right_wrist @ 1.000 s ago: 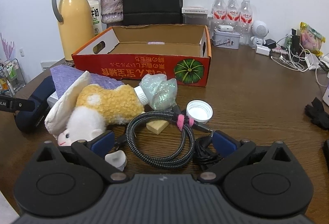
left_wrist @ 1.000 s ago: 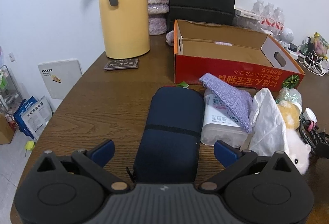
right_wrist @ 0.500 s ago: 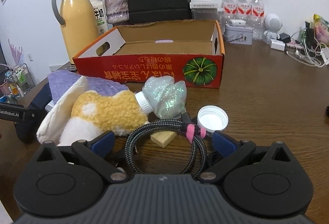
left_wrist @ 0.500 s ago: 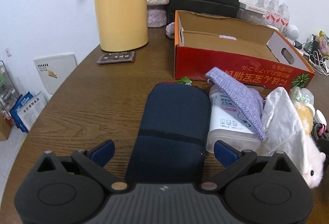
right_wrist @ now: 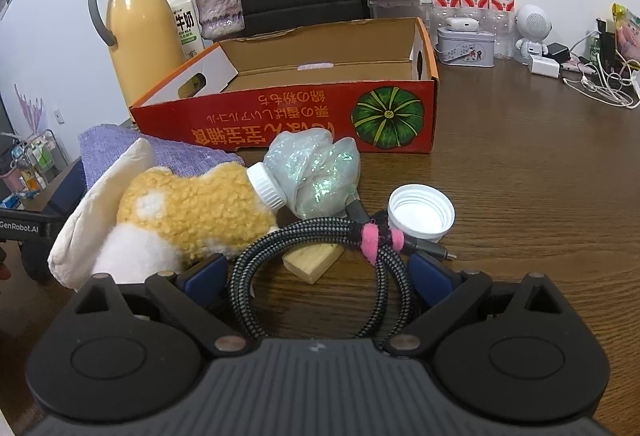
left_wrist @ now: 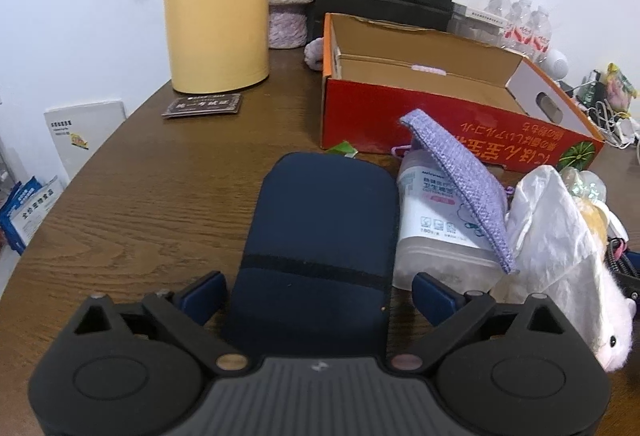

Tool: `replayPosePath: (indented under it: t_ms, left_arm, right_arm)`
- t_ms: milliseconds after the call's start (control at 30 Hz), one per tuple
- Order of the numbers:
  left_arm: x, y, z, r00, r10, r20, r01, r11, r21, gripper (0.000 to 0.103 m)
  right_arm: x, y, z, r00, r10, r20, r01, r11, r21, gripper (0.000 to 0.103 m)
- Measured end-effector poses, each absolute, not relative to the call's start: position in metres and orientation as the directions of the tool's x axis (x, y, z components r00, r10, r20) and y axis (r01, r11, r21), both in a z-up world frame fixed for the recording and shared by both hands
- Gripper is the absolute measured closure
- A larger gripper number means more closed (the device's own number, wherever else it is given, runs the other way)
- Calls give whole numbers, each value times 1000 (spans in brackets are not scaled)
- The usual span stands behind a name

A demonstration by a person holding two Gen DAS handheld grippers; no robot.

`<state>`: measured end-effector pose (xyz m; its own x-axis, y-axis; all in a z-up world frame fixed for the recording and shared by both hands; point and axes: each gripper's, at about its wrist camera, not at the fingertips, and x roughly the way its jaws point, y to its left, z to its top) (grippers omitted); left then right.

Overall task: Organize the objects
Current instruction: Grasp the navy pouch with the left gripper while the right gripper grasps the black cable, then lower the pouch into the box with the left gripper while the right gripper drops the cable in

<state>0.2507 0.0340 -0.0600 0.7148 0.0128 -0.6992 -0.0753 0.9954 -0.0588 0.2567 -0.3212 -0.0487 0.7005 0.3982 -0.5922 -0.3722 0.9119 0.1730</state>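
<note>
Left wrist view low over table, right wrist view likewise, both close, facing shared red box (left_wrist: 440, 123) (right_wrist: 288, 119)

Pouch (left_wrist: 320, 236) left of tub (left_wrist: 436, 228), box (left_wrist: 440, 115) behind both

Bright, even indoor light, soft shadows, sharp focus; fisheye bending and dark corners.

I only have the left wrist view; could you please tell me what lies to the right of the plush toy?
Observer: A coiled cable with a pink tie lies there, between the fingers of the open right hand-held gripper.
Operator: Thank you. Is anything else near it?
Observer: A white cap sits open side up just behind the tie.
Operator: Anything inside the coil?
Observer: A wooden block lies within the loop.
</note>
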Motion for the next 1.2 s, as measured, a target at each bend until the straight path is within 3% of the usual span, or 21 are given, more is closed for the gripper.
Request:
replayPosePath:
  t_ms: [200, 367, 667, 1200]
  left_arm:
    - [247, 32, -58, 731, 26, -682, -73, 996, -41, 31]
    - [243, 36, -56, 737, 13, -675, -82, 994, -71, 39]
    - [232, 40, -49, 748, 24, -663, -103, 991, -81, 41]
    - [207, 22, 11, 832, 11, -554, -63, 995, -75, 41]
  right_arm:
    - [257, -324, -48, 707, 388, -591, -357, 918, 175, 12]
    - [253, -322, -47, 716, 377, -588, -351, 922, 164, 14]
    - [242, -324, -43, 735, 363, -573, -346, 927, 145, 14]
    - [215, -323, -1, 803, 362, -473, -367, 926, 87, 14]
